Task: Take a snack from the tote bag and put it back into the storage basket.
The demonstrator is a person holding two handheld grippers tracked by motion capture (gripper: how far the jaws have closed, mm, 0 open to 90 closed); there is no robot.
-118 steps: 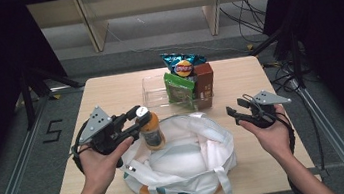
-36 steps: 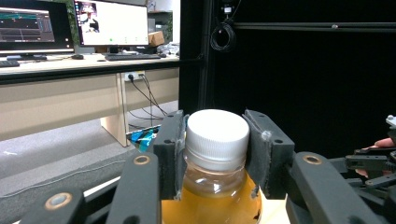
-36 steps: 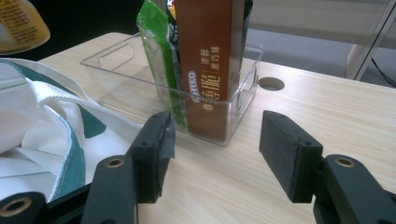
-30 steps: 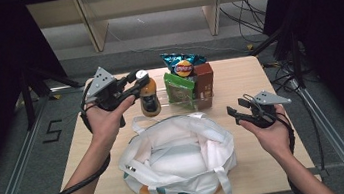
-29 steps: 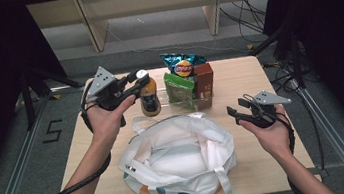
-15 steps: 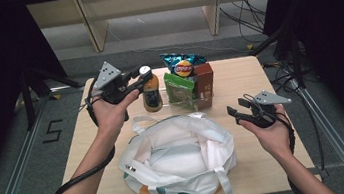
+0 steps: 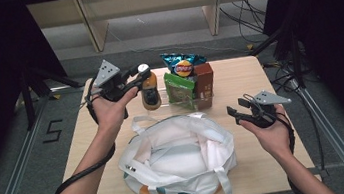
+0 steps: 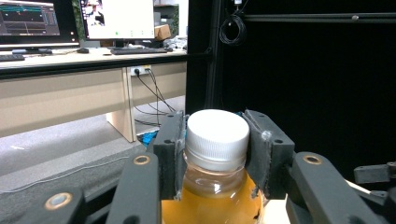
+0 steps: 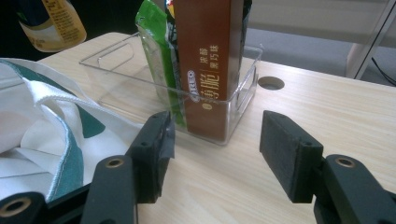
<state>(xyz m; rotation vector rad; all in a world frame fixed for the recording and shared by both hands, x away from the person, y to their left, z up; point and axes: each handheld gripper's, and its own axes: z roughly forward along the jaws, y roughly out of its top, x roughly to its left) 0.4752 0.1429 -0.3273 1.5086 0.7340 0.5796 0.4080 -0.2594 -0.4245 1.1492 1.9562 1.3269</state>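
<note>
While the left gripper [image 7: 138,76] has its fingers [image 8: 170,149] clamped on the neck of the orange juice bottle [image 7: 149,91], held upright above the table's [image 7: 243,75] far left beside the clear bin [image 9: 233,109], the white bag [image 7: 178,159] lies mid-table, and the right gripper [image 7: 235,112] hovers with fingers parted, holding nothing.

Left hand-held gripper [image 7: 135,79] raised, jaws clamped; right hand-held gripper [image 7: 237,112] low, jaws apart, nothing between.

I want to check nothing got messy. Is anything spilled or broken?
Nothing stands out. The bottle is capped and upright in the left gripper, and the snacks stand tidy in the clear bin. No spill shows on the table.
</note>
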